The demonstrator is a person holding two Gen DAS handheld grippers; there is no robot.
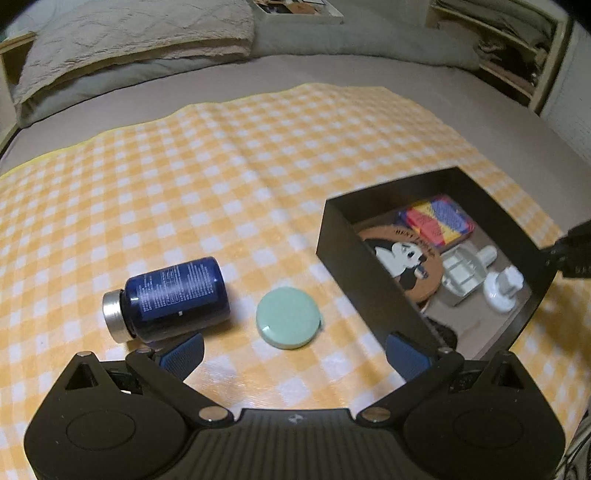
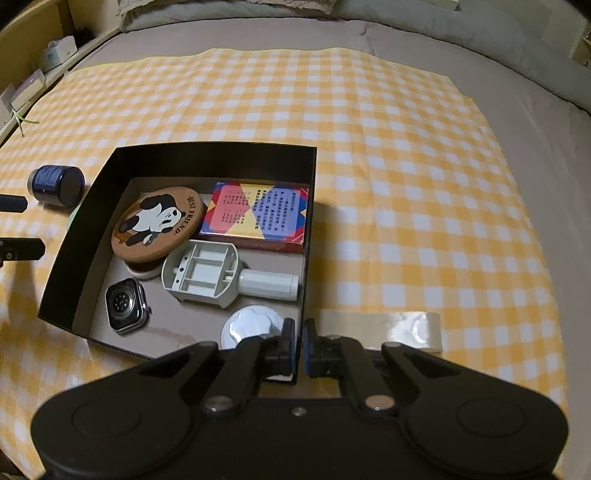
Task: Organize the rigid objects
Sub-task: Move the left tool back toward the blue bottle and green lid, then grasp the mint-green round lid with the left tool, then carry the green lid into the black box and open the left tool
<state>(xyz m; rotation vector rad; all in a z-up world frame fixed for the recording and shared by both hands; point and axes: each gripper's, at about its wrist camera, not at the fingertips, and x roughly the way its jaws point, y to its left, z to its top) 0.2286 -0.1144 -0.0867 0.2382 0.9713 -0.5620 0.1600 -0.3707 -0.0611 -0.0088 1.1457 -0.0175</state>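
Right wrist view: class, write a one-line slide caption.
Right tongs clamp the near wall of the black box holding a panda coaster, watch and colorful card box.

A home bedroom — a bed (image 1: 332, 74) with grey sheet, quilted pillow (image 1: 140, 33), yellow checked cloth (image 1: 221, 166) spread on top, wooden shelving (image 1: 517, 48) alongside — a lived-in room.

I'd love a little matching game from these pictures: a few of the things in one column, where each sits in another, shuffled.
Things:
1. blue bottle
2. green round disc
3. smartwatch
4. right gripper

Places or states:
A. flat on the checkered cloth, just left of the black box
B. shut on the box wall
C. on its side on the cloth
D. inside the box

Pairs: 1-C, 2-A, 3-D, 4-B
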